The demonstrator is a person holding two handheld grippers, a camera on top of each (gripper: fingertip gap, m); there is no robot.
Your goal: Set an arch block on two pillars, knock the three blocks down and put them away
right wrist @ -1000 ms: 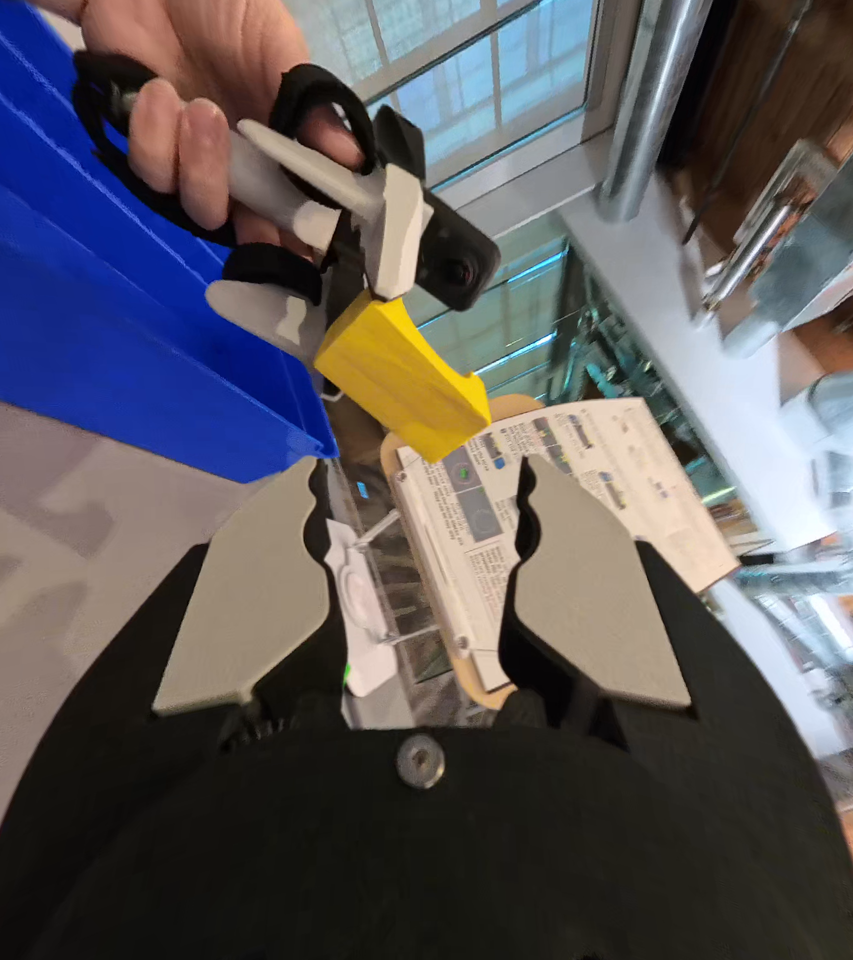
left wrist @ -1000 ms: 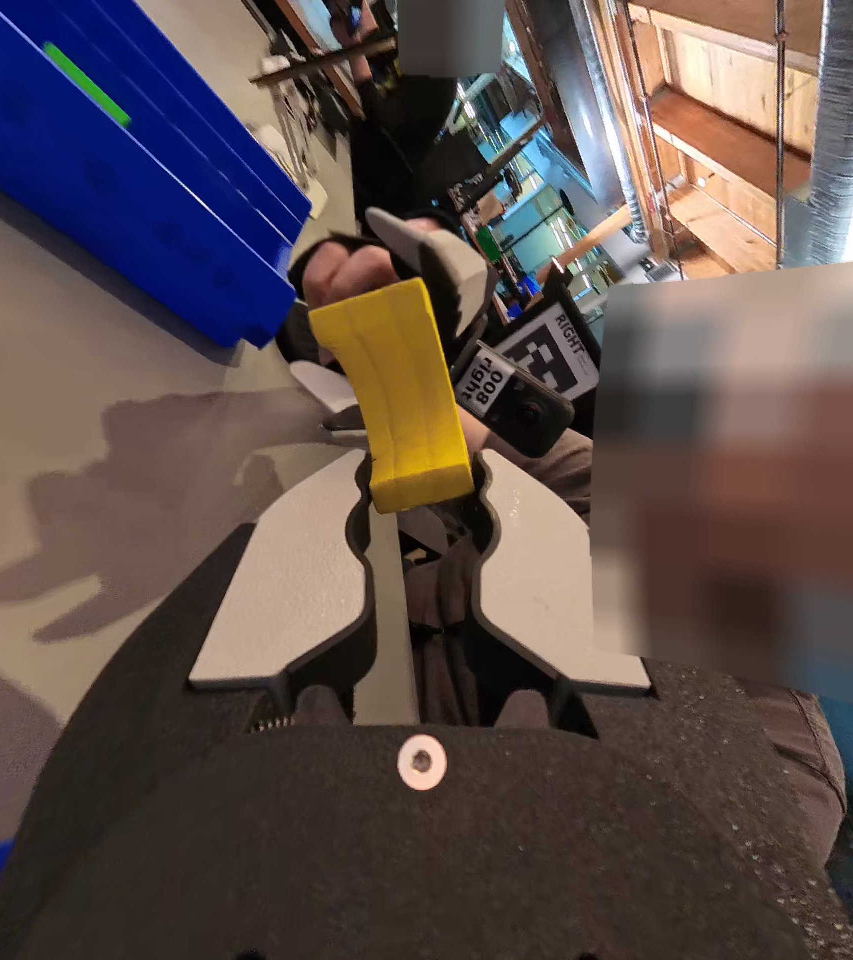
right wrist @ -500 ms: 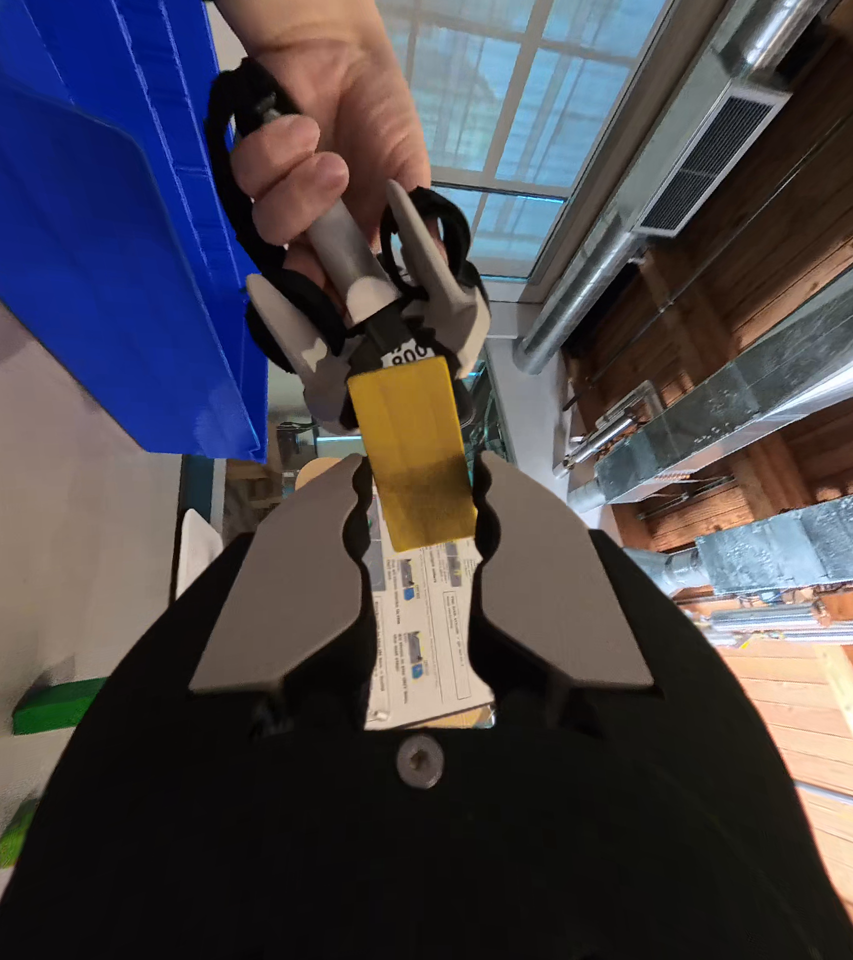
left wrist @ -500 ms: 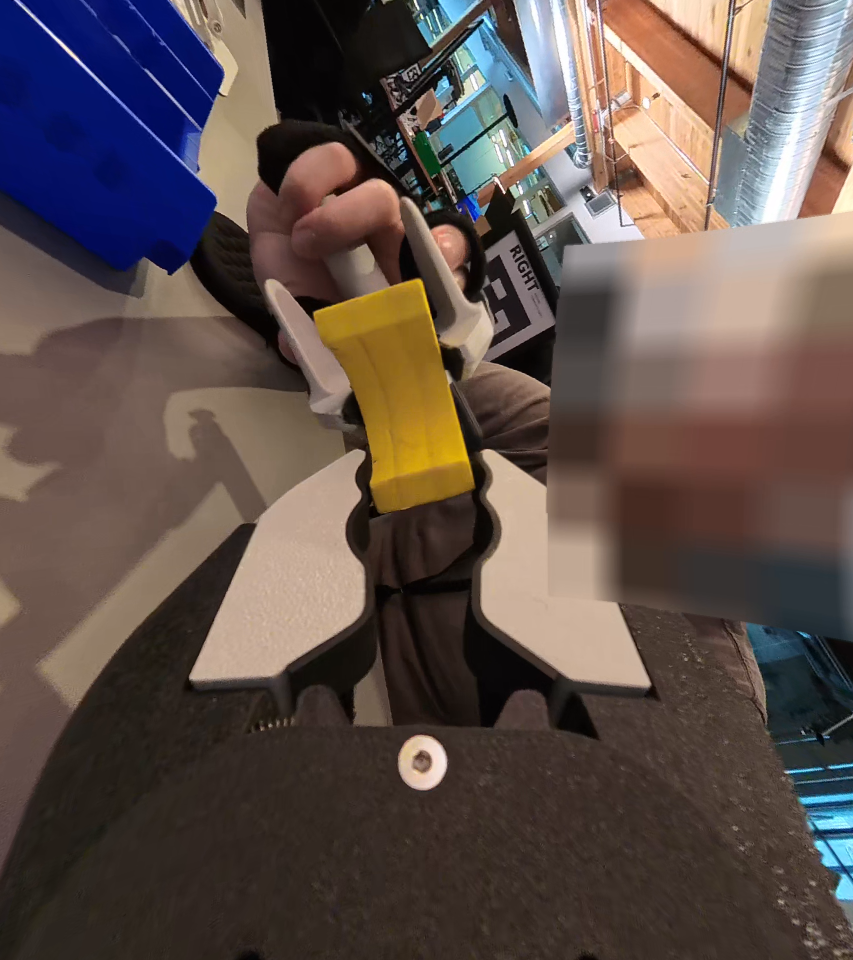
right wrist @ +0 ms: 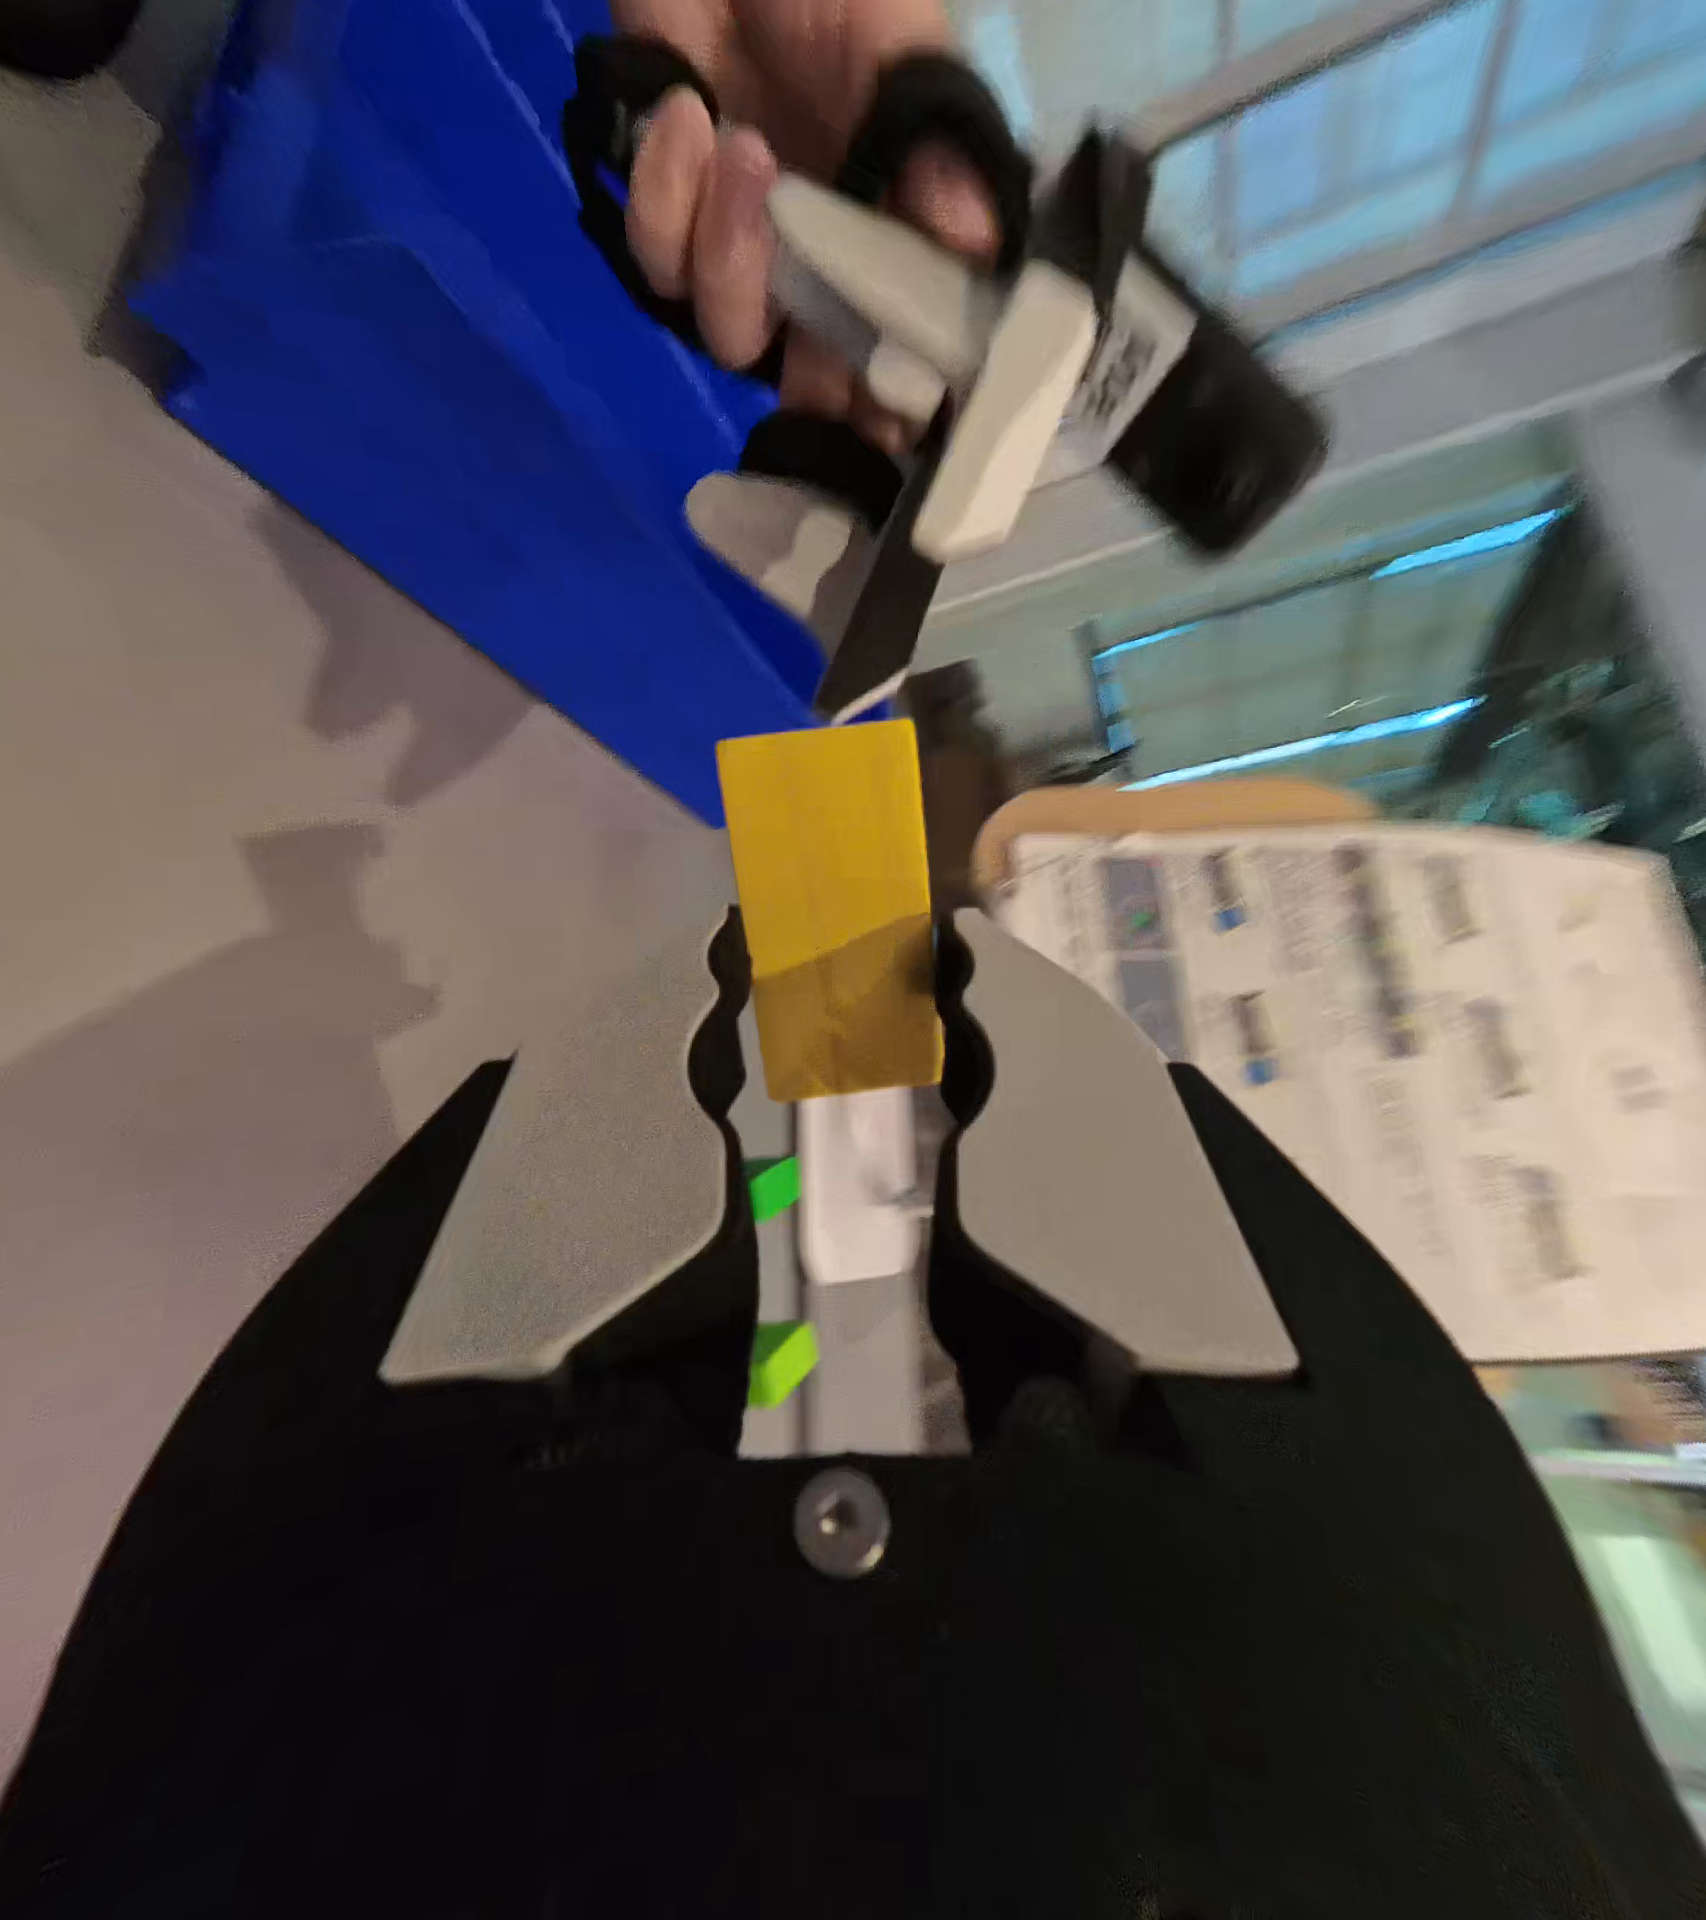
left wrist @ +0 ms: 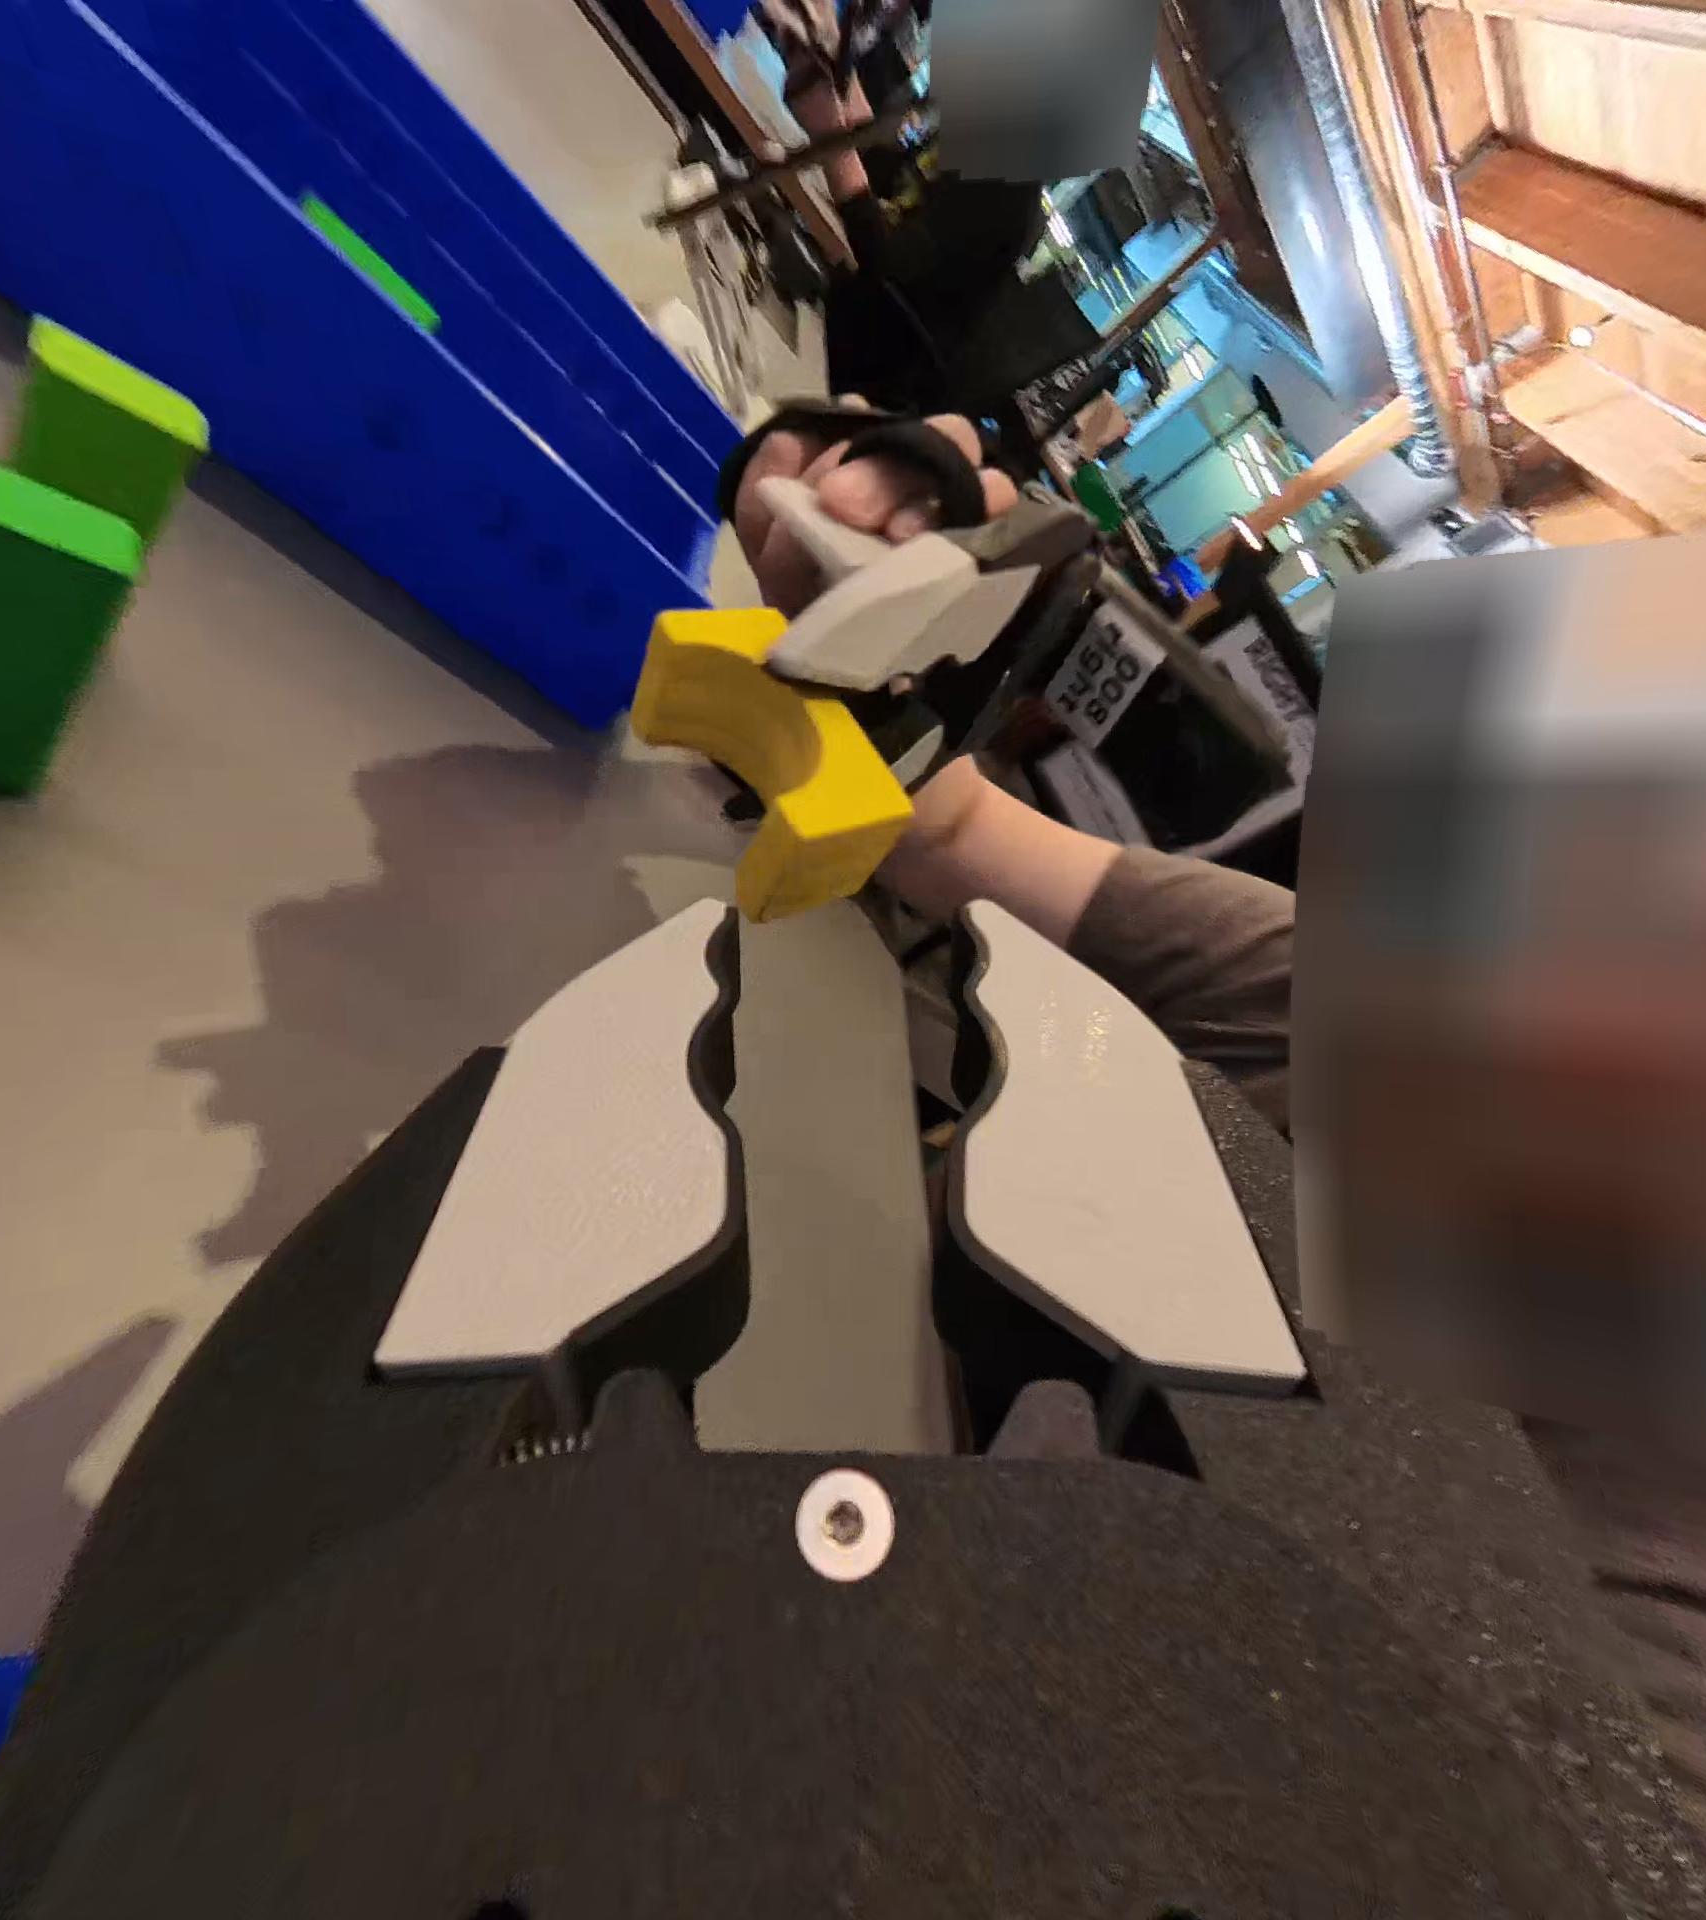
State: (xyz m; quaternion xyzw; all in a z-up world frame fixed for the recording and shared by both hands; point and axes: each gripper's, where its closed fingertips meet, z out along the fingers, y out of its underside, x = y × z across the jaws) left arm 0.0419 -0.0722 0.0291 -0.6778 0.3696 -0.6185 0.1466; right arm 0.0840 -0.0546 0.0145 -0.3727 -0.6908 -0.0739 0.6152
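right tongs (right wrist: 841,925) clamped on one end of the yellow arch block (right wrist: 828,914), held in the air above the grey desk (left wrist: 101,987). left tongs (left wrist: 844,914) parted and empty, tips just short of the block's near end (left wrist: 776,748). two green pillars (left wrist: 7,613) upright on the desk, close together, in front of the blue bin (left wrist: 361,416). a second blue bin (right wrist: 433,343) behind the block in the right wrist view.
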